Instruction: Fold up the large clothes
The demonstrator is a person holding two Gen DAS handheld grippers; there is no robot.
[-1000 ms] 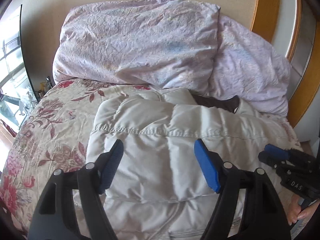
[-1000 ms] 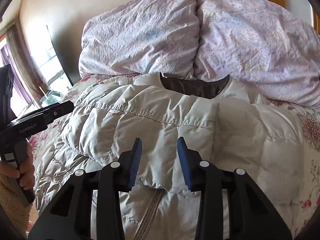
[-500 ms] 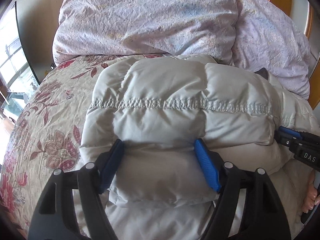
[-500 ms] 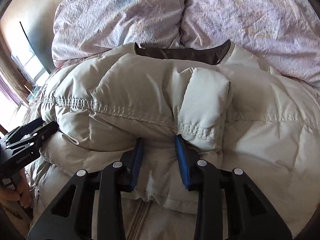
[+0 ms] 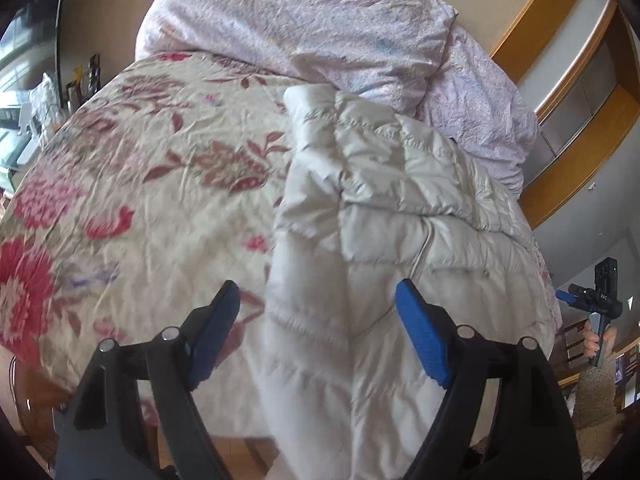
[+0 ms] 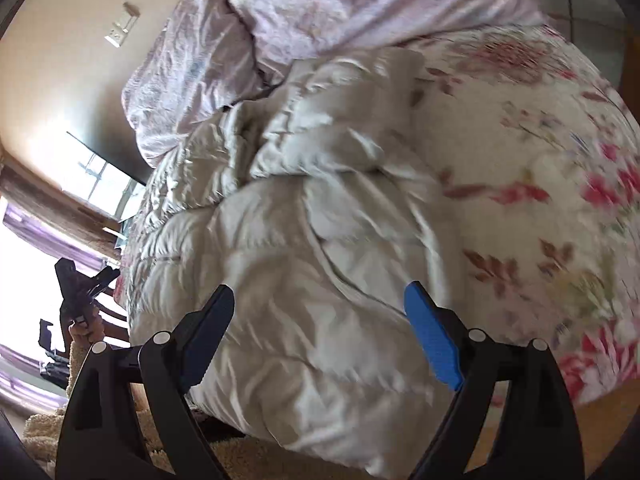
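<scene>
A cream quilted puffer jacket point(image 5: 384, 232) lies folded lengthwise on the floral bed cover point(image 5: 132, 184), its collar end toward the pillows. It also shows in the right wrist view point(image 6: 304, 232). My left gripper point(image 5: 318, 320) is open and empty, above the jacket's near left edge. My right gripper point(image 6: 320, 320) is open and empty, above the jacket's near end by the bed's edge. The right gripper also shows in the left wrist view point(image 5: 592, 304), off the bed's right side. The left gripper shows in the right wrist view point(image 6: 86, 280) at the far left.
Two pale lilac pillows point(image 5: 320, 28) lean against the wall at the head of the bed, also seen in the right wrist view point(image 6: 320, 20). A wooden frame point(image 5: 560, 92) stands to the right. A window point(image 6: 36, 264) and wood floor point(image 6: 500, 440) lie beyond the bed.
Both grippers have let go of the jacket fold and opened wide. Both have pulled back toward the foot of the bed and apart. The folded part now lies flat on the jacket.
</scene>
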